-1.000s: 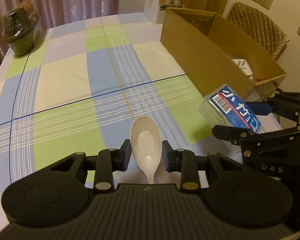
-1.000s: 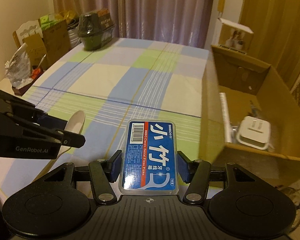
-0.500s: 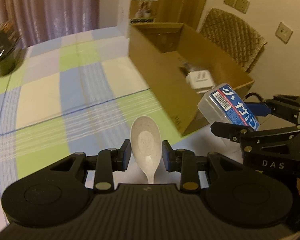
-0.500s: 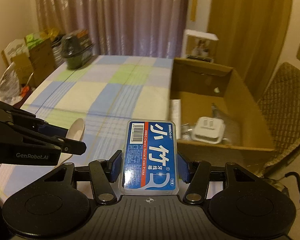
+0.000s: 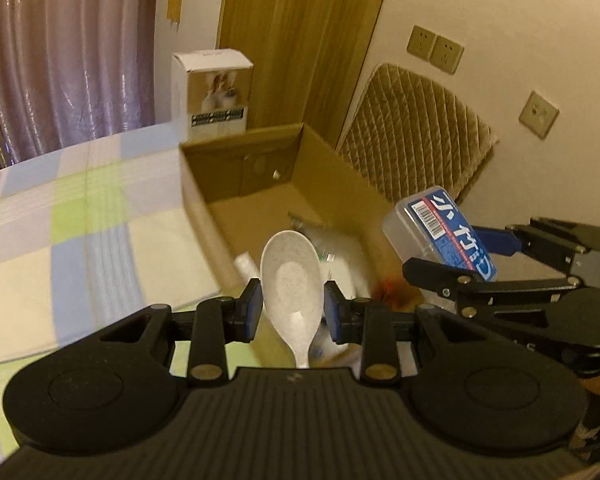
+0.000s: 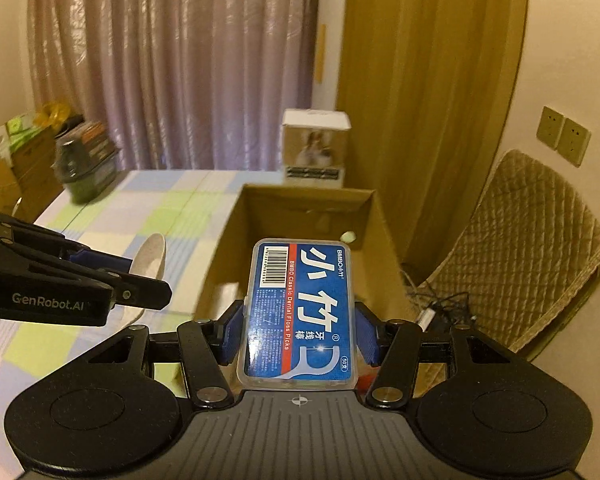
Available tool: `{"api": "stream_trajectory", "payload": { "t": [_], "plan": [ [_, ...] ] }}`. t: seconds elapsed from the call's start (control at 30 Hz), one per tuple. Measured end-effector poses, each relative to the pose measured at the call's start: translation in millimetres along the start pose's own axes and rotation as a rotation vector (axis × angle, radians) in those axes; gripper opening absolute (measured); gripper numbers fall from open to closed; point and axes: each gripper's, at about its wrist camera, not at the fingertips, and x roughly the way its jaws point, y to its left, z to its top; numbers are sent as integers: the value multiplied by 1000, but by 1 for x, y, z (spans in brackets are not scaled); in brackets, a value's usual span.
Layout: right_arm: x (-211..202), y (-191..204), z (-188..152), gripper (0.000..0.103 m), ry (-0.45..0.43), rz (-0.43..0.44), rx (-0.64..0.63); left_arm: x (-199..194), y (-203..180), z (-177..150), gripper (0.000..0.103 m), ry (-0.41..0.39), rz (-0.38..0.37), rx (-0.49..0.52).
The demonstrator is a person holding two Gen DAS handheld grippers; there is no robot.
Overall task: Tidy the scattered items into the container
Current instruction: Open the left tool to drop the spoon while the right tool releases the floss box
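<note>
floss box (image 6: pixel 300 312): "BMBO Classic Dental Floss Picks"; left gripper (image 6: pixel 140 280): "GenRobot.AI"

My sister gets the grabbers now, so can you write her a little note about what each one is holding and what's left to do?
Left gripper: shut on the white spoon, held above the near end of the cardboard box.
Right gripper: shut on the blue floss pick box, also held up over the cardboard box.
Done: both things are picked up and carried to the box. Some white items already lie inside, too blurred to name.
Left: lower each one in, open the grippers, then look over the checked tablecloth for anything still out.
</note>
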Motion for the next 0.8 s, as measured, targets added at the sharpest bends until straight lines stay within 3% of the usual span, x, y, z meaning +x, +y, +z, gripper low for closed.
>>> {"api": "stream_trajectory", "payload": {
  "t": [0.27, 0.8],
  "plan": [
    [28, -35, 16, 59, 4, -15, 2, 49, -8, 36, 27, 11, -6, -49],
    [70, -55, 25, 59, 28, -15, 14, 104, 1, 55, 27, 15, -20, -152]
  ]
}}
